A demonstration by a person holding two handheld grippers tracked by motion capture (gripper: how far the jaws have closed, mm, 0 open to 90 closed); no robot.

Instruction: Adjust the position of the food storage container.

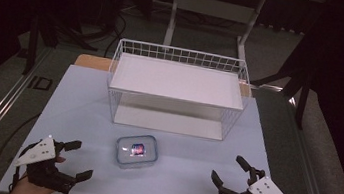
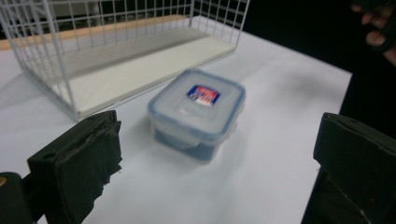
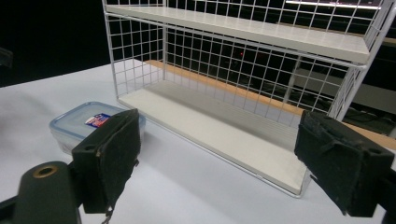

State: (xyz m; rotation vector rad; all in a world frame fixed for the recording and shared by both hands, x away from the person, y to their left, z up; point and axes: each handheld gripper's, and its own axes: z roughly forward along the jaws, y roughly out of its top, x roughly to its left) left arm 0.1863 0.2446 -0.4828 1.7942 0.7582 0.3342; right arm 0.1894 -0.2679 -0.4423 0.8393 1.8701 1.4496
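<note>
A small clear plastic box (image 1: 136, 152) with a blue-rimmed lid and a colourful sticker sits on the white table (image 1: 77, 110), in front of the wire rack. My left gripper (image 1: 78, 158) rests near the table's front left corner, jaws wide open and empty. In the left gripper view the box (image 2: 198, 112) lies ahead between the two black pads (image 2: 84, 163), well apart from them. My right gripper (image 1: 231, 170) sits at the front right, also open and empty. Its own view has the box (image 3: 84, 123) at the left, partly behind the left pad (image 3: 109, 156).
A white wire rack (image 1: 176, 90) with two white shelves stands at the back middle of the table; the right gripper view faces its lower shelf (image 3: 219, 135). The other hand (image 2: 376, 28) appears far off in the left gripper view. Dark floor and table legs (image 1: 211, 16) lie beyond.
</note>
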